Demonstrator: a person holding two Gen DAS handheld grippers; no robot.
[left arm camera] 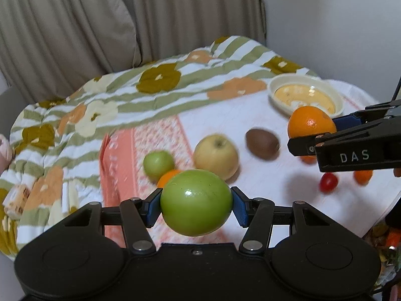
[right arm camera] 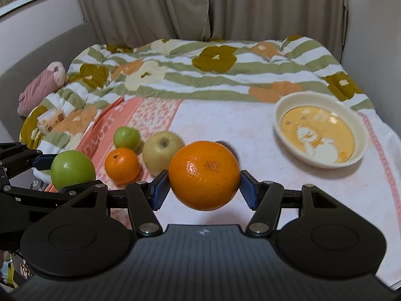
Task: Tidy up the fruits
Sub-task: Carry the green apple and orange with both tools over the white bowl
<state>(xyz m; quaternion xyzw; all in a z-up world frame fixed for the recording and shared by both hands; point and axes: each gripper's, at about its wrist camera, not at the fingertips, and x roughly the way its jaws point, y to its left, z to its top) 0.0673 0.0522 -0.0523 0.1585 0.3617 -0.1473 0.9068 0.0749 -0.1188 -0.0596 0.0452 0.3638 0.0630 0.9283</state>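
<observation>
The left gripper (left arm camera: 196,207) is clamped on a smooth, glossy green apple (left arm camera: 196,202), held clear above the bed's white towel (left arm camera: 250,193). The right gripper (right arm camera: 204,184) pinches a large orange (right arm camera: 204,175) with pitted, shiny peel, its blue pads pressing both sides, also lifted off the towel. On the towel lie a smaller green apple (right arm camera: 127,138), a yellow apple (right arm camera: 161,150), a small mandarin (right arm camera: 122,165), a brown kiwi (left arm camera: 262,143) and a cherry tomato (left arm camera: 328,181). A cream bowl (right arm camera: 280,111) stands farther back. The right gripper's side reads "DAS".
</observation>
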